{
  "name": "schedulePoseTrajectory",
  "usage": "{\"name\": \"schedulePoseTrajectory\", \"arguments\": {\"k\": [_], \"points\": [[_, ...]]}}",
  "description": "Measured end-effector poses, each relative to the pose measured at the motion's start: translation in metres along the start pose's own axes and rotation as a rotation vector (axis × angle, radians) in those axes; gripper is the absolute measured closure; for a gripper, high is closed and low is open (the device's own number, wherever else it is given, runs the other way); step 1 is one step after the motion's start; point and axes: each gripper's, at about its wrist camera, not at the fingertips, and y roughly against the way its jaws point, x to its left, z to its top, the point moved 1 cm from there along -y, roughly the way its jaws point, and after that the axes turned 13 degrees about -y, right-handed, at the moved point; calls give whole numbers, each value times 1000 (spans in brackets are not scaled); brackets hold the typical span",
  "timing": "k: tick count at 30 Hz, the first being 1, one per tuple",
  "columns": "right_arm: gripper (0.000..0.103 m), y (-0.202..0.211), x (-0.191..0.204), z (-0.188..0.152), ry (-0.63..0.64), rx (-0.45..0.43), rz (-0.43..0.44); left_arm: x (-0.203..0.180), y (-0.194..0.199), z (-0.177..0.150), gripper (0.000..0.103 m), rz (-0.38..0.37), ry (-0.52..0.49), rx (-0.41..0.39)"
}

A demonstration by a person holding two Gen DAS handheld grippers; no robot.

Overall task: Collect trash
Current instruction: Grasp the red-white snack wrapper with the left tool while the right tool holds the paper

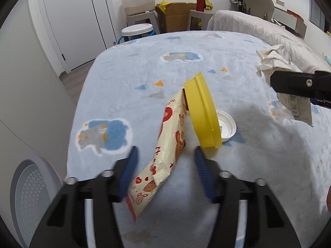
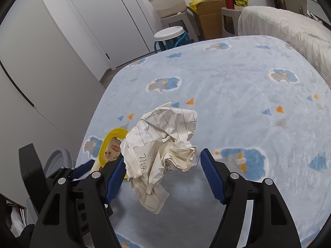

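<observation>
3 pieces of trash show on the blue blanket [image 1: 124,72] of the bed, and a 4th is already off it. The right claw [image 2: 163,155] is pinching the crumpled paper [image 2: 161,136]: both blue pads bear on the wad, which hangs clear of the blanket with a loose tail drooping toward 6 o'clock. That piece counts as picked up but not yet dropped anywhere.

The left claw [image 1: 165,153] stands spread around the printed wrapper [image 1: 169,142]. The wrapper runs between the pads from 7 o'clock up to 1 o'clock. The pad on the 9 o'clock side lies against or just beside it, while the pad on the 3 o'clock side is plainly apart, so I judge nothing is gripped yet. The wrapper's far end meets the yellow lid [image 1: 201,111], which stands tilted on its edge. Just past the lid, toward 3 o'clock, a white cap [image 1: 226,124] lies open side up.

A perforated white basket [image 1: 29,196] sits beside the bed at 8 o'clock; whether it is the trash container I cannot tell. By my reckoning the job is early: 1 item in hand, the wrapper about to be taken, lid and cap left.
</observation>
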Motion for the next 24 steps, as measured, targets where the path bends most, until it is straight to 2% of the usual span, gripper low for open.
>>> {"name": "schedulePoseTrajectory", "arguments": {"k": [1,4,11,18,24], "points": [[35,1,0,0,-2,-2,2,0,-2,0,72,-6,3,8],[35,3,-1,0,0,-6,4,1,-1,-2,81,-25,22,10],[35,11,0,1,4,-22,8,13,19,-6,85,4,74,-8],[35,27,11,1,37,-58,23,24,67,-17,85,31,112,-77],[35,35,32,-3,73,-82,33,37,102,-36,85,52,129,-107]]}}
